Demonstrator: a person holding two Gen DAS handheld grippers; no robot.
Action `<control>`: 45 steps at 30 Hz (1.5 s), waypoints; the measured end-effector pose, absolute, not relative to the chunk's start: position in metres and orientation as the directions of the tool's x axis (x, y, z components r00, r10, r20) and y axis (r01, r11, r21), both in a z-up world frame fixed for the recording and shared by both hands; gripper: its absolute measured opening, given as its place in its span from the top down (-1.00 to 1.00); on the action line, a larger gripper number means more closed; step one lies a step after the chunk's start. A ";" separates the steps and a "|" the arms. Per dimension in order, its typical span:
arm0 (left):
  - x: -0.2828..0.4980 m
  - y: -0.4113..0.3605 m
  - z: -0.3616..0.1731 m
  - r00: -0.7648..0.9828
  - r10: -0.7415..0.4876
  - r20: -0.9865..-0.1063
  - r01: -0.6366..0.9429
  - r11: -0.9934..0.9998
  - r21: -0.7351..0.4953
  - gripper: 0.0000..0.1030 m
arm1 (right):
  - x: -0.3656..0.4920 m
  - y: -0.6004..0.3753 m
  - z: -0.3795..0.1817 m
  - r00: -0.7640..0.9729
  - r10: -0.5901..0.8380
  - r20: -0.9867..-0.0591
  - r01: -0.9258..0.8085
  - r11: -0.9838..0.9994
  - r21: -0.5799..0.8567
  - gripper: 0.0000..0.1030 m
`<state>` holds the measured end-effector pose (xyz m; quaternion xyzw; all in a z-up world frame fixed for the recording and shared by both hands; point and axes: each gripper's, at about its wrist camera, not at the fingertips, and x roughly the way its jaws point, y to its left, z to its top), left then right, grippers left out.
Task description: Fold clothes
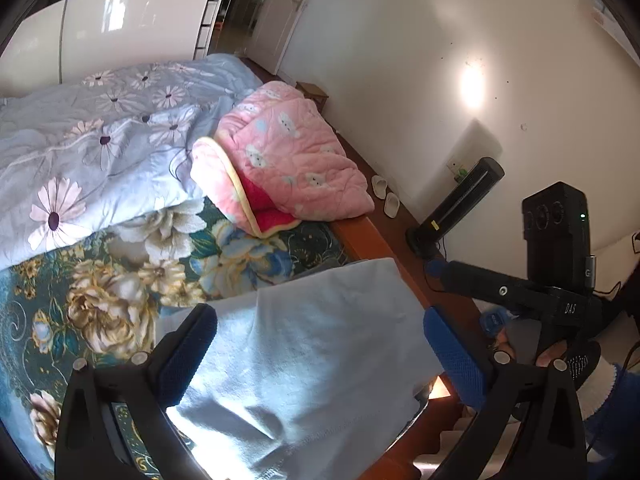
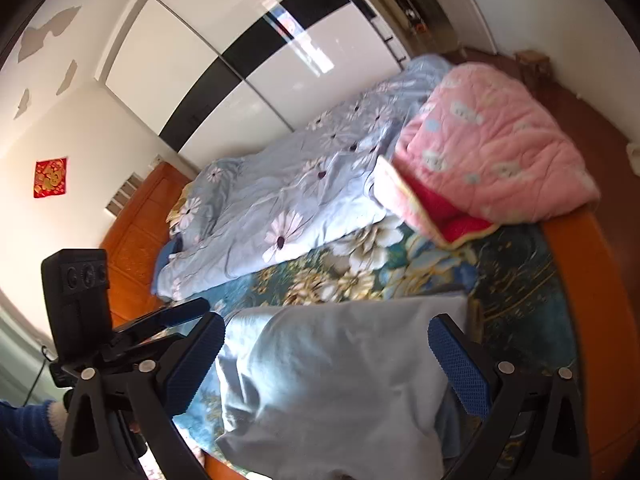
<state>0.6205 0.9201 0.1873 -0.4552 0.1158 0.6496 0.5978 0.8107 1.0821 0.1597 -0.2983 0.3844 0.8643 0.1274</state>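
Bedroom, mid-fold | my left gripper and right gripper both spread wide, holding nothing | pale blue garment lies at the bed's near edge on the floral bedspread | appears partly folded; final folds likely remain.

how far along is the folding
Partly done, it seems: the light blue garment lies on the bed already doubled over, one layer on another. Nothing is in hand: left gripper and right gripper are both open above it. Left, probably: another fold. No other loose clothes show.
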 end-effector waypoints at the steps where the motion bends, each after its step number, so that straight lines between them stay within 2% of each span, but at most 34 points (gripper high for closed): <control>1: 0.619 0.920 0.184 0.139 0.669 -0.731 -0.873 -0.266 -0.409 -1.00 | 0.807 1.083 0.155 -0.782 -0.032 -0.623 -0.450 -0.662 0.599 -1.00; 5: 0.611 0.922 0.170 0.131 0.637 -0.760 -0.853 -0.318 -0.414 -0.99 | 0.800 1.092 0.147 -0.731 -0.046 -0.681 -0.495 -0.651 0.575 -0.98; 7: 0.607 0.920 0.166 0.130 0.625 -0.769 -0.849 -0.331 -0.413 -0.96 | 0.797 1.097 0.140 -0.704 -0.054 -0.708 -0.519 -0.642 0.565 -0.70; 8: 0.606 0.920 0.164 0.133 0.620 -0.773 -0.845 -0.337 -0.415 -0.84 | 0.795 1.098 0.137 -0.689 -0.058 -0.723 -0.529 -0.641 0.556 -0.42; 9: 0.603 0.919 0.161 0.141 0.614 -0.777 -0.838 -0.343 -0.424 -0.65 | 0.794 1.100 0.134 -0.674 -0.062 -0.736 -0.539 -0.641 0.547 -0.23; 10: 0.601 0.919 0.159 0.150 0.607 -0.781 -0.831 -0.350 -0.432 -0.42 | 0.792 1.101 0.130 -0.658 -0.066 -0.750 -0.548 -0.641 0.537 -0.13; 11: 0.599 0.918 0.156 0.160 0.598 -0.785 -0.824 -0.357 -0.440 -0.32 | 0.791 1.103 0.127 -0.643 -0.070 -0.763 -0.557 -0.641 0.528 0.08; 12: 0.598 0.918 0.152 0.161 0.589 -0.792 -0.820 -0.366 -0.440 -0.10 | 0.791 1.104 0.125 -0.631 -0.076 -0.772 -0.559 -0.646 0.520 0.28; 13: 0.596 0.918 0.149 0.163 0.580 -0.798 -0.816 -0.376 -0.440 0.16 | 0.789 1.107 0.125 -0.614 -0.071 -0.786 -0.564 -0.658 0.500 0.39; 15: 0.593 0.916 0.141 0.157 0.561 -0.812 -0.808 -0.399 -0.433 0.42 | 0.788 1.109 0.120 -0.590 -0.060 -0.805 -0.578 -0.664 0.473 0.65; 17: 0.589 0.915 0.132 0.147 0.542 -0.827 -0.801 -0.425 -0.421 0.45 | 0.786 1.111 0.114 -0.566 -0.050 -0.823 -0.592 -0.670 0.448 0.75; 27: 0.582 0.913 0.099 0.152 0.477 -0.866 -0.787 -0.471 -0.397 0.46 | 0.782 1.112 0.088 -0.505 -0.081 -0.860 -0.627 -0.650 0.429 0.83; 38: 0.614 0.896 0.159 0.170 0.569 -0.805 -0.831 -0.356 -0.427 0.46 | 0.807 1.088 0.141 -0.568 -0.012 -0.823 -0.583 -0.700 0.413 0.78; 45: 0.649 0.881 0.142 0.219 0.496 -0.840 -0.867 -0.296 -0.401 0.46 | 0.827 1.047 0.134 -0.516 -0.019 -0.856 -0.566 -0.742 0.358 0.78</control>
